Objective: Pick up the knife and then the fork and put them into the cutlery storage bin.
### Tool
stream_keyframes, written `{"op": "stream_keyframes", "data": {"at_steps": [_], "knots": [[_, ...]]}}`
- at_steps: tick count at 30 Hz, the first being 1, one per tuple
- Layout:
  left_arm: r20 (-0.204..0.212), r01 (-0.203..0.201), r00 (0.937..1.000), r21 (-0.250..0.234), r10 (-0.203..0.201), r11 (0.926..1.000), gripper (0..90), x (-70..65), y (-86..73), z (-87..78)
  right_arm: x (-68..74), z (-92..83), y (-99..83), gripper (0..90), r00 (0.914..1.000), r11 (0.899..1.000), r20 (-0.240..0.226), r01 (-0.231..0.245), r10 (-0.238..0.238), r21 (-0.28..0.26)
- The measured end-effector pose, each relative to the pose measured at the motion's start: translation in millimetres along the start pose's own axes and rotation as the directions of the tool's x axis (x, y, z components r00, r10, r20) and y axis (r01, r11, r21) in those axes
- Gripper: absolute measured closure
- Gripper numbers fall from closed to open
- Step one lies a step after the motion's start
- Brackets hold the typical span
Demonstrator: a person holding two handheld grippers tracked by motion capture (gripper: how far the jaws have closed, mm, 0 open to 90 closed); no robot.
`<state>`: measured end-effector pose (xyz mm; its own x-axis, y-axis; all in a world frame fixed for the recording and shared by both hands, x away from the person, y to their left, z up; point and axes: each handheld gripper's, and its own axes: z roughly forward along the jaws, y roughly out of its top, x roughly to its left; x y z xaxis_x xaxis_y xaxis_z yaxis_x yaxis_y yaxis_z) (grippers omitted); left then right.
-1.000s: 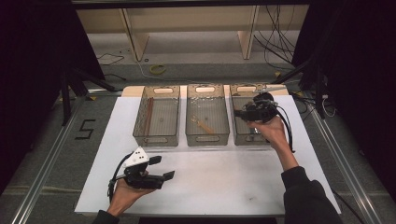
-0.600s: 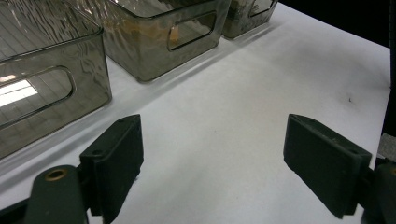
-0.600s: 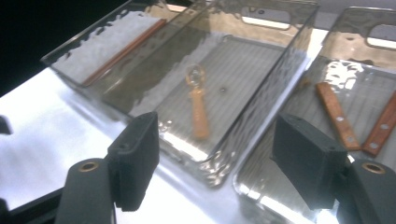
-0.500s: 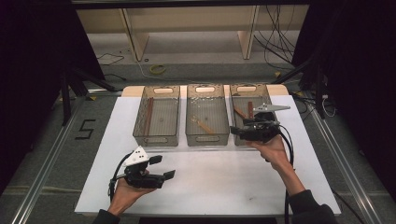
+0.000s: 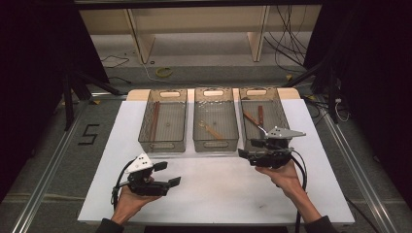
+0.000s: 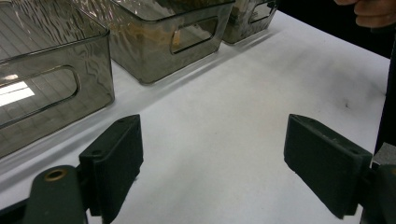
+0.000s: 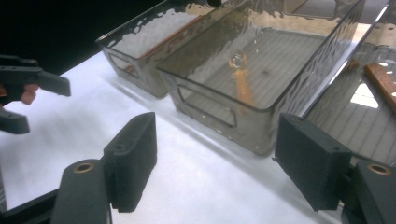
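White sheet covers the table, dark room all around, cables on the floor at the back.

Nearest the person, at about 7 o'clock on the sheet, sits the left gripper. Its jaws are spread wide with nothing but bare white sheet between them, pointing toward 3 o'clock.

Over at roughly 4 o'clock is the right gripper, held just in front of the right bin, at its near end wall. Jaws point toward 9 o'clock and have just been opening; they're wide apart now and nothing sits between the pads.

Further out, three smoky see-through bins stand in a row across 12 o'clock. From the right gripper's own camera, the middle bin is dead ahead, and the wooden spoon lies on its floor, bowl end away from the gripper. Not touching, since the bin wall is between them.

The right bin has two brown wooden pieces on its floor, at around 12 o'clock from the right gripper. The left bin has a long brown stick along its left wall, well away from both grippers.
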<state>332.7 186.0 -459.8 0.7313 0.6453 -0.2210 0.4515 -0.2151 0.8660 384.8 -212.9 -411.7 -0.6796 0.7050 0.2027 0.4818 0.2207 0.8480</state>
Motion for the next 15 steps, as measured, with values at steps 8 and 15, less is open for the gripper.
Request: {"op": "stream_keyframes", "data": {"at_steps": [8, 15], "knots": [[0.007, -0.010, 0.9999, 0.007, 0.009, 0.9999, 18.6, 0.2, -1.6, -0.8, 11.5, -6.3, -16.2, 29.2, 0.9997, 1.000, -0.025, 0.003, -0.003, -0.019], [0.017, 0.000, 0.9999, -0.003, 0.000, 1.0000, 18.6, 1.2, -1.9, -1.8, 17.6, -15.8, -33.4, 28.9, 0.9994, 0.999, -0.035, 0.000, -0.001, -0.035]]}}
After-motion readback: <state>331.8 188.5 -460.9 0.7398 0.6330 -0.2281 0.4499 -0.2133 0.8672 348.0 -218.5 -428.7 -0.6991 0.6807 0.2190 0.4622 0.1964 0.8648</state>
